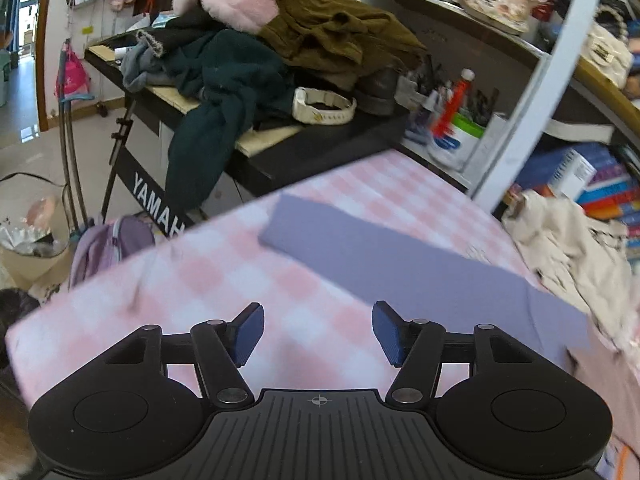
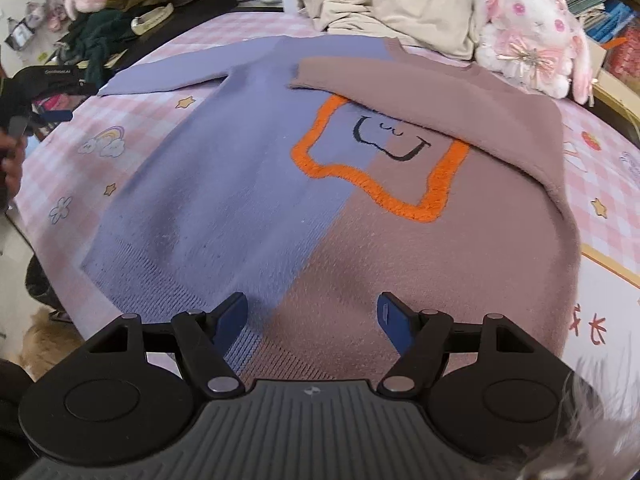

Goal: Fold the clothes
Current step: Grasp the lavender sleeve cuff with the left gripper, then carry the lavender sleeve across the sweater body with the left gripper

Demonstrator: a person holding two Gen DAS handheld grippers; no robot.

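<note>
A sweater (image 2: 240, 184), half purple and half mauve, lies flat on the pink checked bed cover (image 2: 80, 128), with an orange toast outline (image 2: 376, 184) on its chest. The mauve sleeve (image 2: 460, 104) is folded across the chest. The purple sleeve (image 1: 380, 256) stretches straight out to the side. My left gripper (image 1: 318, 320) is open over the bare cover, just short of that sleeve, with nothing between its pads. My right gripper (image 2: 312, 312) stands open above the sweater's ribbed hem, holding nothing.
A cream garment (image 2: 392, 4) is heaped at the bed's far side beside a pink-and-white plush rabbit (image 2: 532, 36). Off the bed's edge, a keyboard on a stand (image 1: 320, 148) carries a pile of dark clothes. A white shelf post (image 1: 532, 92) fronts books.
</note>
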